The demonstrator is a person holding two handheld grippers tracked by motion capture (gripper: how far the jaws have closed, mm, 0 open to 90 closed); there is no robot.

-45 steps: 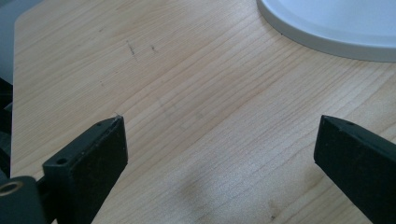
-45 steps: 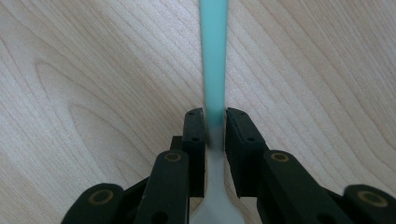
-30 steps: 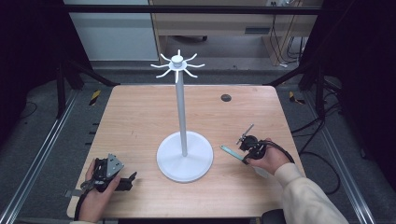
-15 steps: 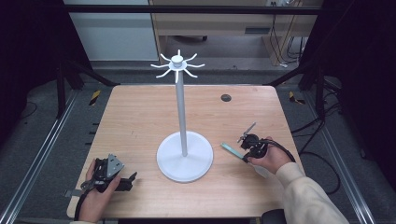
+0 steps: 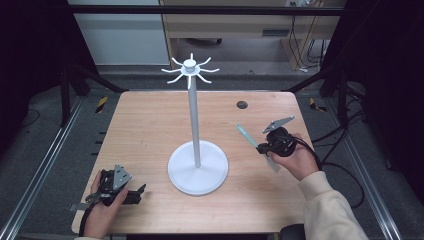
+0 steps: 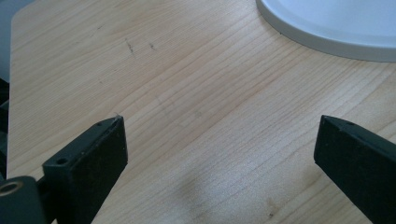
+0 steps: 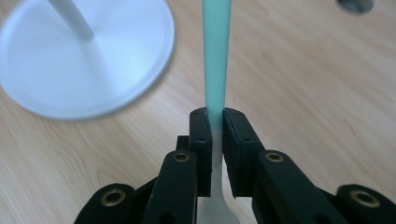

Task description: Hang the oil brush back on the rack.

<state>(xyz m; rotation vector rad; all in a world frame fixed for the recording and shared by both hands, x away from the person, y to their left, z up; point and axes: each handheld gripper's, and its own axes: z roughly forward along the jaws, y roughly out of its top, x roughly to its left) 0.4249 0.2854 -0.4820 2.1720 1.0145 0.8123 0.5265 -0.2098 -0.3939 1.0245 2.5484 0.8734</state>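
Teal utensil clamped in right gripper; handle pointing ahead.

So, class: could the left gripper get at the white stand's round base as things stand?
Probably yes. The left gripper rests open on the table, and only bare wood lies between it and the stand's base.

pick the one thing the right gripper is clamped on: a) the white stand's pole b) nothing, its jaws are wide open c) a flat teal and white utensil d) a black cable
c: in the right gripper view the right gripper has both jaws pressed against a thin flat utensil, teal ahead of the jaws and white behind them; the white stand sits apart on the table.
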